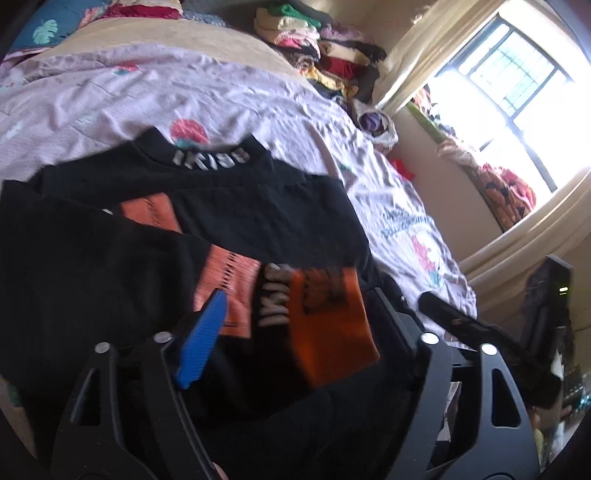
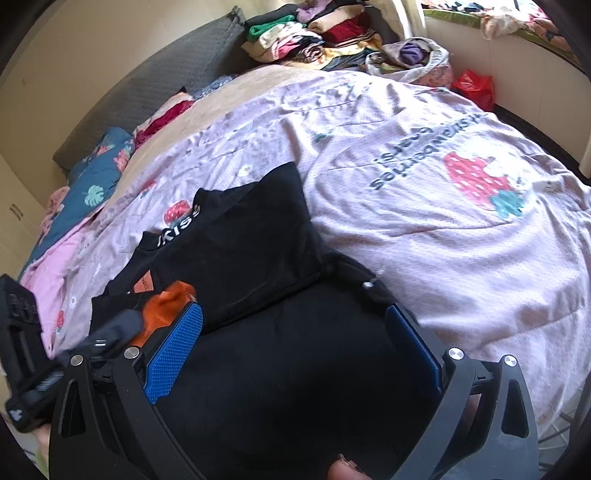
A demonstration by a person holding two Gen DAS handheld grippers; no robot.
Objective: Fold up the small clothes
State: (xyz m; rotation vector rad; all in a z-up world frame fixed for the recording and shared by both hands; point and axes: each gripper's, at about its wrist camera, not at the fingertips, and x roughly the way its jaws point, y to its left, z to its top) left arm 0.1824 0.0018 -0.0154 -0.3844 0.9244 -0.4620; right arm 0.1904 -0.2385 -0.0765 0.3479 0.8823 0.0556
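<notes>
A small black shirt with orange panels and white "KISS" lettering lies partly folded on the pink strawberry-print bedspread. My left gripper is open, its blue pads wide apart over the shirt's orange part. The shirt also shows in the right wrist view. My right gripper is open too, with black cloth lying between its blue fingers. The left gripper body shows at the left edge of the right wrist view.
A pile of folded clothes sits at the head of the bed. A bag of clothes and a red bag lie near the wall. Blue floral bedding is at the left. A bright window is at the right.
</notes>
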